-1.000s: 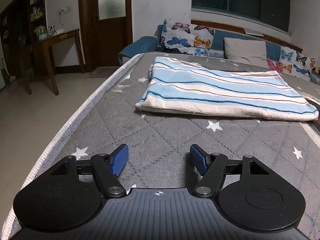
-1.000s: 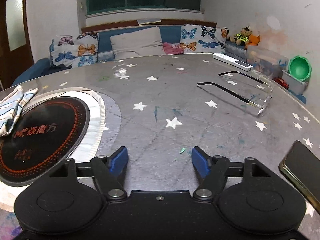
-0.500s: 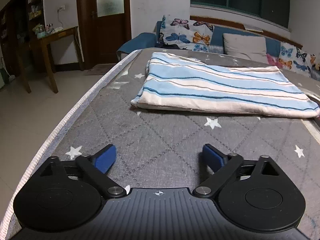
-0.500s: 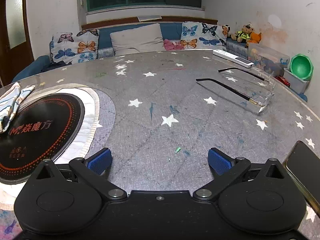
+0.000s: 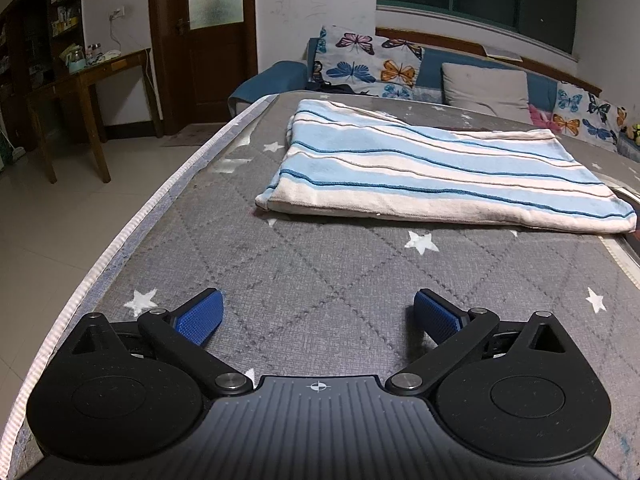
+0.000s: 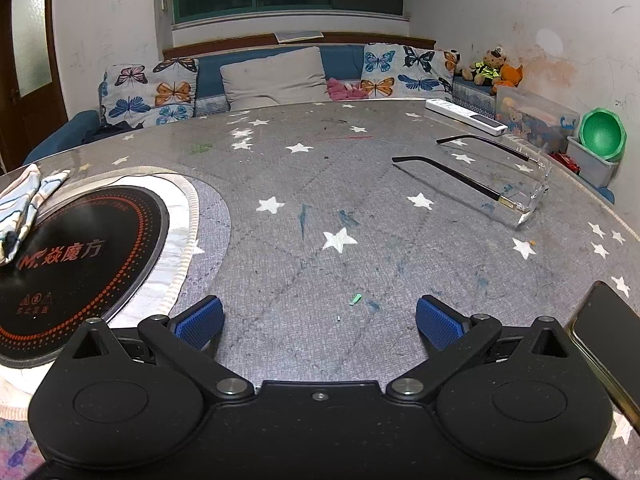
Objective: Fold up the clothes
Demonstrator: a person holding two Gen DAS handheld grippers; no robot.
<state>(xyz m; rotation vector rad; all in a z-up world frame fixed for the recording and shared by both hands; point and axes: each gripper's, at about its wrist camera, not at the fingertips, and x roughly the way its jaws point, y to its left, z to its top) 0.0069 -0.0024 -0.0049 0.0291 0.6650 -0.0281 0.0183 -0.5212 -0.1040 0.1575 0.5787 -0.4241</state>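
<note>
While both grippers are hovering low over the grey star-print table cover (image 5: 320,264), the left gripper (image 5: 318,314) is pointing down at bare cloth with its jaws standing spread wide and nothing lying between its blue pads (image 5: 198,316). Beyond it, well apart from the fingertips, the striped towel (image 5: 432,168) is lying folded flat on the cover, its pale blue and cream bands running across the view and its near folded edge facing the gripper; its right end is reaching the rim of the black induction plate (image 6: 76,264). Further back a butterfly-print cushion (image 5: 360,64) is leaning on the blue sofa, and a wooden side table (image 5: 76,84) is standing on the tiled floor to the left. Moving right, the right wrist view is catching only a bunched corner of the towel at its left edge, resting on the plate's rim. The right gripper (image 6: 320,318) is likewise gaping at full spread, holding nothing, over a stained patch of the cover. Farther right, a pair of glasses (image 6: 500,184) is lying with arms unfolded, a white remote (image 6: 464,116) is sitting behind them, and a dark phone (image 6: 608,336) is lying just beside the gripper's right finger.
</note>
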